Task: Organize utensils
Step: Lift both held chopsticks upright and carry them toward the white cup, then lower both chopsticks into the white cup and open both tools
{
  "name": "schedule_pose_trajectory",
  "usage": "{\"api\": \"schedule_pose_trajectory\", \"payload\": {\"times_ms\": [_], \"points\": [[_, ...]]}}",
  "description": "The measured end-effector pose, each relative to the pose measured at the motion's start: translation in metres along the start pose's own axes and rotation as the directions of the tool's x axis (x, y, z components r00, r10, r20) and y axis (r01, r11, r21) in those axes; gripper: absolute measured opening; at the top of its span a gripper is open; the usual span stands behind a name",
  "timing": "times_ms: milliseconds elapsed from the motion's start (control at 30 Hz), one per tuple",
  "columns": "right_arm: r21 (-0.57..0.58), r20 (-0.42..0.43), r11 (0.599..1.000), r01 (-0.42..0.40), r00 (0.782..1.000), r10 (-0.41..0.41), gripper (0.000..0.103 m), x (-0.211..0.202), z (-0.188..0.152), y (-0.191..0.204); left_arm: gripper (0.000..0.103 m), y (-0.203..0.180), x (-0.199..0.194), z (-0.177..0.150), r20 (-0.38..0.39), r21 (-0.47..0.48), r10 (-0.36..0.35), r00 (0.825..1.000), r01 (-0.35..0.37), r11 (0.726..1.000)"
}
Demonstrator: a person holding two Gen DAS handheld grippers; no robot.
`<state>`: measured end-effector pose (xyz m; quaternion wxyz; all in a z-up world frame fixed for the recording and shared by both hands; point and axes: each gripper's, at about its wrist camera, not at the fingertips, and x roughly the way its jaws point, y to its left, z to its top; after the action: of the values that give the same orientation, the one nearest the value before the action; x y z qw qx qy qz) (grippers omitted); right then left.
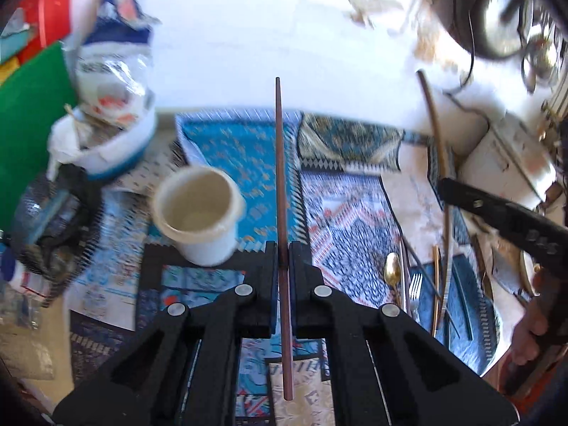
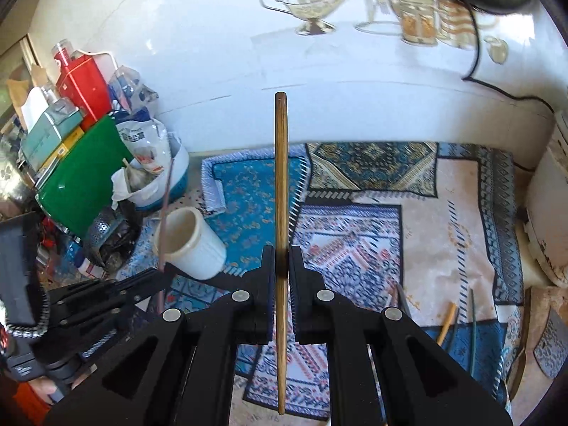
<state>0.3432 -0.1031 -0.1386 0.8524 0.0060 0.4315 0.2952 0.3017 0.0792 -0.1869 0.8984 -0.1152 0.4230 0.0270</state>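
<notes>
A: Nearest first: what does each tool have?

B: The left gripper (image 1: 283, 248) is clamped on a dark brown chopstick (image 1: 280, 163). The right gripper (image 2: 282, 252) is clamped on a lighter wooden chopstick (image 2: 280, 177). Both are pinched somewhat below mid-length, with a tail running back between the arms.

A: Which way do the sticks lie?

B: Each runs along its gripper's pointing line, long axis straight out ahead, far tip up toward the white wall. In the right wrist view the dark one stands nearly upright just left of the white cup (image 2: 191, 245).

A: So the step is dropping them in the cup?

B: I'd judge so. The cup sits on the patterned mats (image 1: 355, 234), left of centre, mouth open and apparently tilted toward the cameras, though that may be lens distortion. To do it well, bring a stick's end over the mouth, tip the axis toward vertical, lower it inside, then release. One stick at a time, so the grippers don't collide.

A: Anything left after that?

B: A gold spoon (image 1: 391, 269), a fork (image 1: 415, 285) and some other long pieces lie on the mats at near right. Blur makes those others hard to name.
</notes>
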Motion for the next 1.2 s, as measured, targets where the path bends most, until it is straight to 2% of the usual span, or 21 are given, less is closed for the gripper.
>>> {"api": "schedule_pose_trajectory", "payload": {"times_ms": [267, 567, 900, 1200], "points": [[-0.052, 0.048, 0.997, -0.050, 0.997, 0.053, 0.007, 0.016, 0.030, 0.046, 0.004, 0.037, -0.045, 0.028, 0.137, -0.032, 0.048, 0.989, -0.044, 0.999], [-0.077, 0.109, 0.994, -0.084, 0.990, 0.092, 0.007, 0.034, 0.059, 0.089, 0.004, 0.072, -0.057, 0.056, 0.216, -0.047, 0.068, 0.974, -0.060, 0.997], [-0.023, 0.149, 0.997, -0.071, 0.986, 0.074, 0.007, 0.075, 0.077, 0.103, 0.004, 0.098, -0.028, 0.086, 0.255, -0.075, 0.055, 0.965, -0.037, 0.997], [0.046, 0.154, 0.999, -0.021, 0.988, 0.014, 0.007, 0.121, 0.077, 0.098, 0.004, 0.119, 0.017, 0.097, 0.240, -0.096, 0.023, 0.971, 0.000, 0.995]]}}
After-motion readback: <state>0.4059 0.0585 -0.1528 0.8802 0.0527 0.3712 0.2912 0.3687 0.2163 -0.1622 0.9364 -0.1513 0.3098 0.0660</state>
